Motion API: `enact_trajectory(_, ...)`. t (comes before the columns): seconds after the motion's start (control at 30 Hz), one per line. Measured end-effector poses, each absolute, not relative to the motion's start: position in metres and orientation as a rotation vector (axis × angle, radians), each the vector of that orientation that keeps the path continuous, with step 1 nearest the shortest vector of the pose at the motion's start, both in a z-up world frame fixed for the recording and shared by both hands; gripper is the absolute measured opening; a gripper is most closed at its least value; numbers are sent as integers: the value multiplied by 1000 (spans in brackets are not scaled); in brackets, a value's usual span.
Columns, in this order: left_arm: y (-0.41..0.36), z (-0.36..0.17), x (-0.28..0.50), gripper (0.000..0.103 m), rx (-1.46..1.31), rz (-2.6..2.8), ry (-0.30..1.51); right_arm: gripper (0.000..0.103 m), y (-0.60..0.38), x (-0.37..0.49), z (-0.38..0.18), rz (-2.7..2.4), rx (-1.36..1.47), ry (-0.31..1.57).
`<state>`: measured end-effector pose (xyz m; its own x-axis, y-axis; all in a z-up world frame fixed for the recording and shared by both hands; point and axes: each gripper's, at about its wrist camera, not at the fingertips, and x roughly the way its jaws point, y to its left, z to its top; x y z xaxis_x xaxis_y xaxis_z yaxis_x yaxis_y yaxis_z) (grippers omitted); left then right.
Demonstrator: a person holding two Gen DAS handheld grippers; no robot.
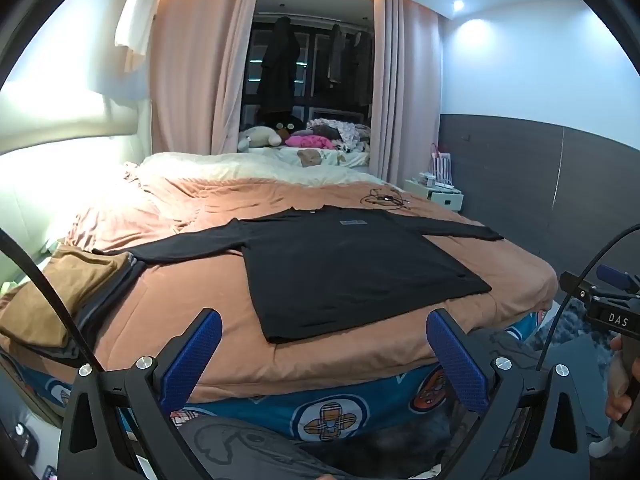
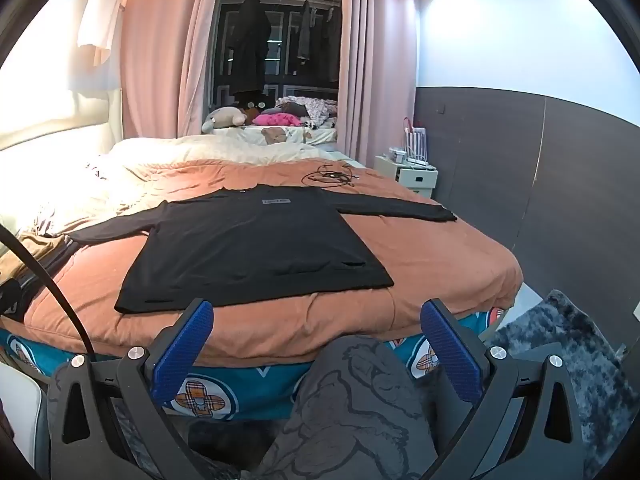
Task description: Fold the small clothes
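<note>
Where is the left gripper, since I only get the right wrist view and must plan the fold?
Observer: The left gripper hangs open, short of the near edge of the bed, holding nothing.
Operator: What lies at the bed's left corner?
Observer: A folded brown garment tops a stack of darker ones.
Operator: Is the black shirt clear of it?
Observer: No, the sleeve on that side of the black shirt reaches the stack.

Colours/patterns on the bed scene

Flat long-sleeved cotton shirt (image 1: 352, 264) is showing plain black with a small grey chest label; quilted bed cover (image 2: 432, 256) is reading rust-orange; fitted sheet edge (image 2: 248, 388) is showing teal with round plaid-cross badges; ribbed gripper pads (image 1: 190, 356) are showing blue.
</note>
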<state>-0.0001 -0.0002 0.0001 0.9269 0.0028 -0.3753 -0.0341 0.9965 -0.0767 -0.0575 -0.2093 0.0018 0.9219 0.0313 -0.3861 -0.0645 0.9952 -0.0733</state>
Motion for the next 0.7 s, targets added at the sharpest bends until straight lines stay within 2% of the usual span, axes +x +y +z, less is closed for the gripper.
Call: enact_trajectory(0.7,-5,-2,-1,103,-56,-10,376,103,-213,-62,5,54,-69,384)
